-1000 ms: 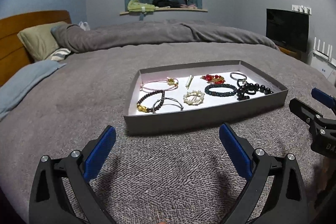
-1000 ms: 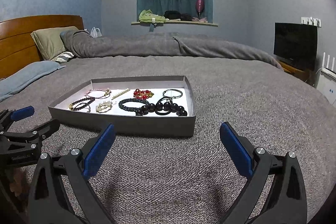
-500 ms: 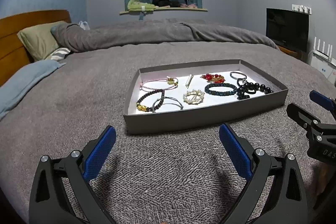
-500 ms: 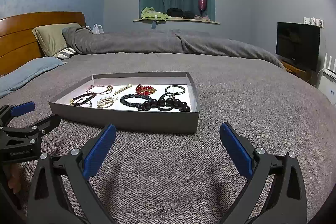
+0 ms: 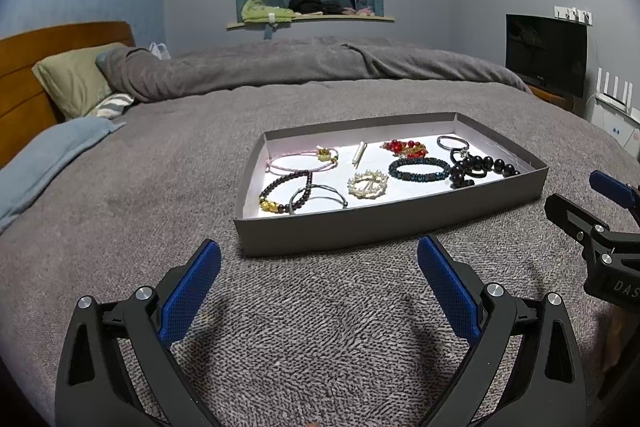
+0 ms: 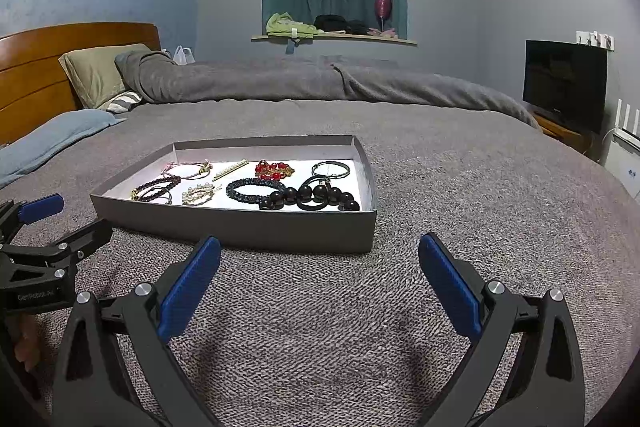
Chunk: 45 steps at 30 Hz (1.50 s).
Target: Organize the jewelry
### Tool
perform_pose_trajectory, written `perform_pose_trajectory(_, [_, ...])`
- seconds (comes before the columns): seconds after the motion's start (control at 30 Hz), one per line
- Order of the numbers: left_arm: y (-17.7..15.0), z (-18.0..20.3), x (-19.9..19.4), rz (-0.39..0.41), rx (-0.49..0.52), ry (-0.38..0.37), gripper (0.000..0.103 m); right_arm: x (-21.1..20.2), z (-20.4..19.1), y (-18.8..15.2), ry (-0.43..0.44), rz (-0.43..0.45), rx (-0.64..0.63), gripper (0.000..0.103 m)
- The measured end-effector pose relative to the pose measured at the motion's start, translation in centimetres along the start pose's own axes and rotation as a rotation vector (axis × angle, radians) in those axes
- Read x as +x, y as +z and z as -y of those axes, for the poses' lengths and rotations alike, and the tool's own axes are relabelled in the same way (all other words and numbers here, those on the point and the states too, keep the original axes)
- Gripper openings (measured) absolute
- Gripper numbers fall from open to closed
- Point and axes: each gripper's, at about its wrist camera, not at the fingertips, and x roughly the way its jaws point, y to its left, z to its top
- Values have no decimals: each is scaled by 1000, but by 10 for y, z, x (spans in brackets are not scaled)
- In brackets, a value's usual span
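Both grippers, left [image 5: 319,261] & right [image 6: 319,259], spread wide w/ nothing held, short of the tray [image 5: 384,223]; bracelets [image 5: 419,169] look laid out, so prob. near done.

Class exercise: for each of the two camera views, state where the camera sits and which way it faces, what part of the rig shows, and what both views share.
Left wrist: sits on the left gripper, low over the bed, facing the tray; the right gripper shows at its right edge.
Right wrist: sits on the right gripper, facing the tray from further right; the left gripper shows at its left edge.
Shared: tray, black bead bracelet, curtained window.
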Motion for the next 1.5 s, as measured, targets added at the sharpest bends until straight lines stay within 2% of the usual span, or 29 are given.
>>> perform_pose_trajectory(1.5, [-1, -1, 5, -25, 0, -15, 98, 2, 0, -1, -2, -12, -1, 98])
